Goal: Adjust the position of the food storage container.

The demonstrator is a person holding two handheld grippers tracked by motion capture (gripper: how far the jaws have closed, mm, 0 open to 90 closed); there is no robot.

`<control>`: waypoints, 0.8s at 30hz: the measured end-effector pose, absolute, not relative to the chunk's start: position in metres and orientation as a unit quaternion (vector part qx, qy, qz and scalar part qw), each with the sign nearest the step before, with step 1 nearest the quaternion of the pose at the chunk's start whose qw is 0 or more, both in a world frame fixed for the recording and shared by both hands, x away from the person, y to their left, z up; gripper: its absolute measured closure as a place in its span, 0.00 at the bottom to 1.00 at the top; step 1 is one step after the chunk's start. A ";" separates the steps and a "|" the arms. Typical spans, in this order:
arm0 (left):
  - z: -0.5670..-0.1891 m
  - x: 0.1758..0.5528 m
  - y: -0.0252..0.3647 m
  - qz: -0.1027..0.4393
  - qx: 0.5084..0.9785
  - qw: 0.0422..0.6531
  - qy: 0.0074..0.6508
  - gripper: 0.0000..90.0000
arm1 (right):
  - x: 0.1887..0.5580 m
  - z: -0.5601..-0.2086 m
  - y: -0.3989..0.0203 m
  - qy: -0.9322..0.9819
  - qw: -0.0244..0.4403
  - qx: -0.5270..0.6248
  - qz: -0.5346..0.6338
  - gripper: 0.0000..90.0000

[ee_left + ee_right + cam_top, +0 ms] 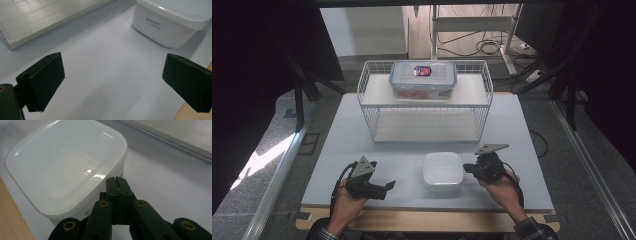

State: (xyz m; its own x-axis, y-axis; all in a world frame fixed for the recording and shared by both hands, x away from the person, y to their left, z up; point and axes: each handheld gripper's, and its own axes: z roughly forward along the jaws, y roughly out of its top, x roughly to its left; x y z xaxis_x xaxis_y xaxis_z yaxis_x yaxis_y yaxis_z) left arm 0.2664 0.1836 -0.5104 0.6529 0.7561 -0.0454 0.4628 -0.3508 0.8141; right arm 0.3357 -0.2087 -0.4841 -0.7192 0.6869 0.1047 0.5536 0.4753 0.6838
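The high view is taking in one wire rack [424, 102] at the far side of the table [517, 150], carrying one clear lidded box [423, 78]. One white tub [442, 171] is sitting near the front edge, between the two grippers. The left gripper [112, 80] is holding its jaws spread wide over bare table. The right gripper [117, 185] is keeping its jaws pressed together, their tips lying just beside the tub's rim.

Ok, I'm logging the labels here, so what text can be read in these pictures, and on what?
"White pack", roughly; faint: side of the white square plastic box, smaller line beneath unreadable.
Blue-and-red sticker: lid of the clear plastic clip-lock container on the white wire rack, too small to read.
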 end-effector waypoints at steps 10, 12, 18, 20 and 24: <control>-0.510 0.267 0.183 0.165 0.803 0.427 0.380 0.04 | 0.332 -0.489 -0.186 0.861 0.069 0.342 0.370 1.00; -0.510 0.267 0.183 0.163 0.803 0.428 0.381 0.04 | 0.331 -0.492 -0.181 0.867 0.072 0.334 0.362 1.00; -0.510 0.266 0.183 0.153 0.806 0.426 0.382 0.05 | 0.328 -0.487 -0.187 0.865 0.100 0.330 0.365 0.90; -0.510 0.266 0.182 0.152 0.808 0.425 0.380 0.05 | 0.326 -0.485 -0.192 0.862 0.109 0.328 0.371 0.83; -0.510 0.265 0.181 0.156 0.811 0.420 0.376 0.06 | 0.322 -0.481 -0.200 0.856 0.115 0.326 0.385 0.67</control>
